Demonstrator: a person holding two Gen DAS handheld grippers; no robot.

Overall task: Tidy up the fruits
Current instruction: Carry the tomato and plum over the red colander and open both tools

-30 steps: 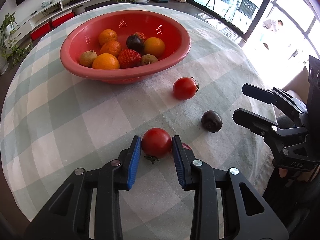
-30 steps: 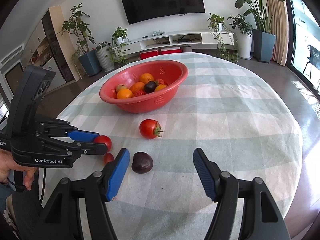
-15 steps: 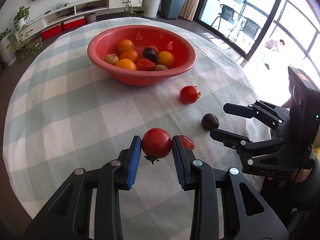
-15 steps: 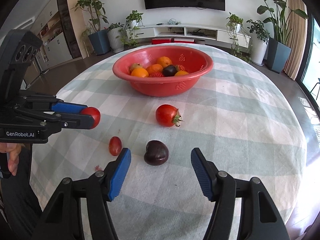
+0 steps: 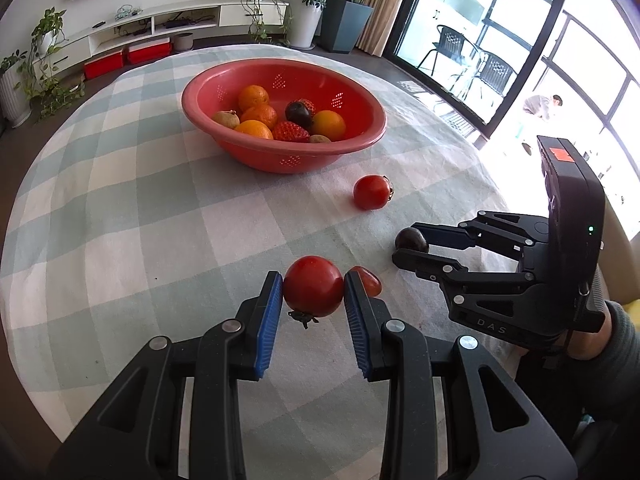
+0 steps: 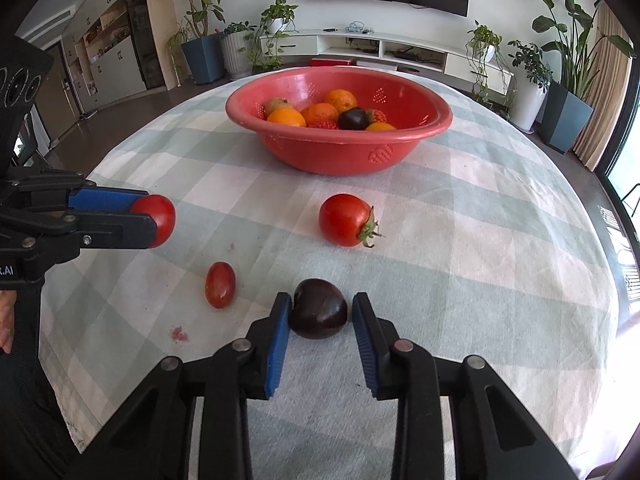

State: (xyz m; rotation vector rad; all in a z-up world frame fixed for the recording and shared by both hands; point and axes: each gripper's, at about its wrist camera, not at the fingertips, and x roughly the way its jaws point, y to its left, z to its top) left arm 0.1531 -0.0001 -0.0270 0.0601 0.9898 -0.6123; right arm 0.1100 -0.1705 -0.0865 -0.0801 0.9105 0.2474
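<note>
My left gripper [image 5: 313, 286] is shut on a red tomato [image 5: 313, 285] and holds it above the checked tablecloth; it also shows in the right wrist view [image 6: 154, 220]. My right gripper [image 6: 320, 312] has closed in around a dark plum [image 6: 318, 314] that lies on the cloth; the left pad touches it, and a small gap shows at the right pad. A second tomato [image 6: 346, 220] and a small oval tomato [image 6: 220, 284] lie on the cloth. The red bowl [image 6: 340, 152] holds oranges, strawberries, a plum and brownish fruit.
The round table's edge [image 6: 600, 320] curves close on the right. A small red stain [image 6: 179, 333] marks the cloth near the oval tomato. A TV stand, plants and glass doors lie beyond the table.
My left gripper has lifted the tomato up and back. My right gripper has moved forward to the dark plum and narrowed its jaws around it.
</note>
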